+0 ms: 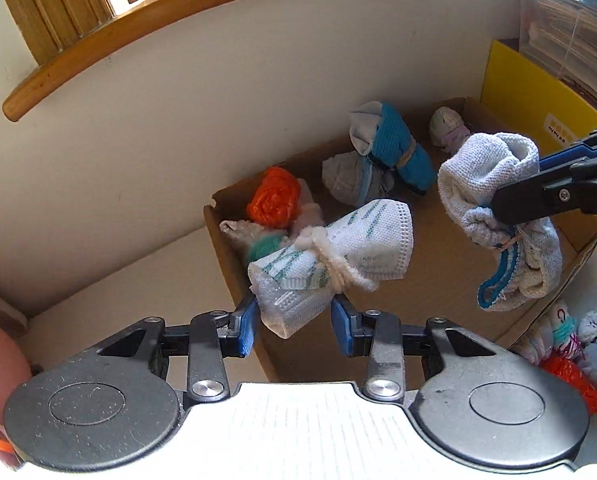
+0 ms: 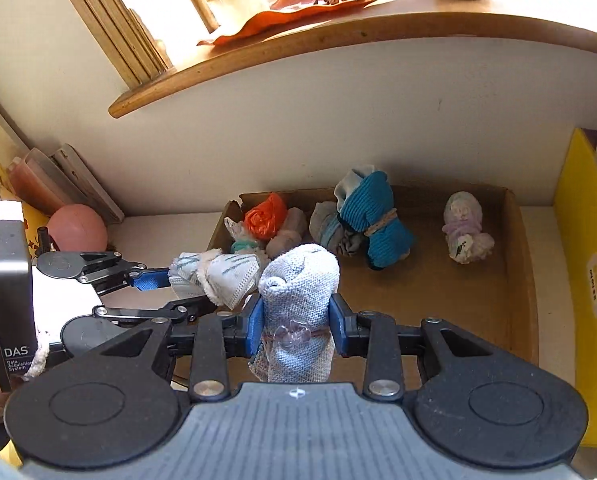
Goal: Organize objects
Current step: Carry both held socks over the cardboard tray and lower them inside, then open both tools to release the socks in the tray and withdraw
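Both grippers, the left gripper (image 1: 292,322) pinching a white teal-striped tied sock bundle (image 1: 330,260) and the right gripper (image 2: 296,322) pinching a pale blue knitted sock roll (image 2: 298,296), are hovering over the shallow brown cardboard box (image 2: 518,280), where lowering each into bare floor before letting go looks wisest.

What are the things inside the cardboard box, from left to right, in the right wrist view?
Orange bundle → blue sock roll → pale lilac bundle.

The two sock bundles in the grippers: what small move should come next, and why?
Probably lower both into the cardboard box and release. The left gripper holds the white-green bundle and the right gripper the pale blue bundle over the box, where bare floor remains.
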The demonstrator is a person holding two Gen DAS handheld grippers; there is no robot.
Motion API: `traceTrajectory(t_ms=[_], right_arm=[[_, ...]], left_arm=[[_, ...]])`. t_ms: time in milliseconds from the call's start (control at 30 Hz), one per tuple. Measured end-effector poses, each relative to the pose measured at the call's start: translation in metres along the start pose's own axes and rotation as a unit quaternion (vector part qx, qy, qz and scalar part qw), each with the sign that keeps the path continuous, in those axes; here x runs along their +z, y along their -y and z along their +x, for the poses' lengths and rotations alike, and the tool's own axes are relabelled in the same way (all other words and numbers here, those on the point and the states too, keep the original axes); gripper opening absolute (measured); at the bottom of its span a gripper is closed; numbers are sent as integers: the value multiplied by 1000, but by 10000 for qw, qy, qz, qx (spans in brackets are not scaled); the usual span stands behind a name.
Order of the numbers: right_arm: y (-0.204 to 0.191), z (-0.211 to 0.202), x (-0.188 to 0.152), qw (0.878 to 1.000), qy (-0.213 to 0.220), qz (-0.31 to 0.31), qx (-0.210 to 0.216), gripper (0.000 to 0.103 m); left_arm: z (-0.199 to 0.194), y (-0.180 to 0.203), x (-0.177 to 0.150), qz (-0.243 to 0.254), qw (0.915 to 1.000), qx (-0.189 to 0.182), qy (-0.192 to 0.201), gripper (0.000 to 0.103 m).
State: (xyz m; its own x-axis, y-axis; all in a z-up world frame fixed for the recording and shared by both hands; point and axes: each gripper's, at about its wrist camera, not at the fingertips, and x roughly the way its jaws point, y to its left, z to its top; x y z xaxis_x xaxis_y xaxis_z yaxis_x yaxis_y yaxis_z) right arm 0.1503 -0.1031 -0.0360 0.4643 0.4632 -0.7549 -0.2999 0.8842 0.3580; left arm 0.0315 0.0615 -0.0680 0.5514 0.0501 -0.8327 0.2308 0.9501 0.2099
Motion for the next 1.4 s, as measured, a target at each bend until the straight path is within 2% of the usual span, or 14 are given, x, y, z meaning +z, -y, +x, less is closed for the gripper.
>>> traceTrajectory(t_ms=[200, 367, 533, 600, 667, 767, 867, 1133, 1400], right_arm=[[5, 49, 14, 9993, -363, -51, 0, 31], [4, 69, 18, 9983, -545, -202, 14, 31], [5, 85, 19, 9969, -746, -256, 49, 31], [1, 88, 17, 9961, -809, -341, 87, 32], [-2, 89, 15, 9959, -811, -397, 71, 32], [-4, 88, 12, 9958, -824, -388, 91, 32], [-5, 85, 7, 9957, -833, -399, 82, 32], [-13, 72, -6, 9955, -846, -432, 40, 39], [-28, 56, -24, 9950, -805, -595, -22, 47]], left_arm=[[24, 10, -4, 758, 9964, 373, -96, 46], [37, 22, -4, 1620, 9852, 555, -59, 48], [45, 24, -4, 1941, 9793, 570, -82, 56], [47, 25, -2, 1983, 9782, 599, -159, 71], [44, 26, -1, 1975, 9781, 652, -109, 72], [37, 24, 1, 1923, 9782, 782, -89, 86], [28, 21, 0, 1839, 9797, 794, -131, 90], [16, 4, -3, 1292, 9877, 745, -471, 91], [0, -20, -2, 361, 9917, 925, -813, 96]])
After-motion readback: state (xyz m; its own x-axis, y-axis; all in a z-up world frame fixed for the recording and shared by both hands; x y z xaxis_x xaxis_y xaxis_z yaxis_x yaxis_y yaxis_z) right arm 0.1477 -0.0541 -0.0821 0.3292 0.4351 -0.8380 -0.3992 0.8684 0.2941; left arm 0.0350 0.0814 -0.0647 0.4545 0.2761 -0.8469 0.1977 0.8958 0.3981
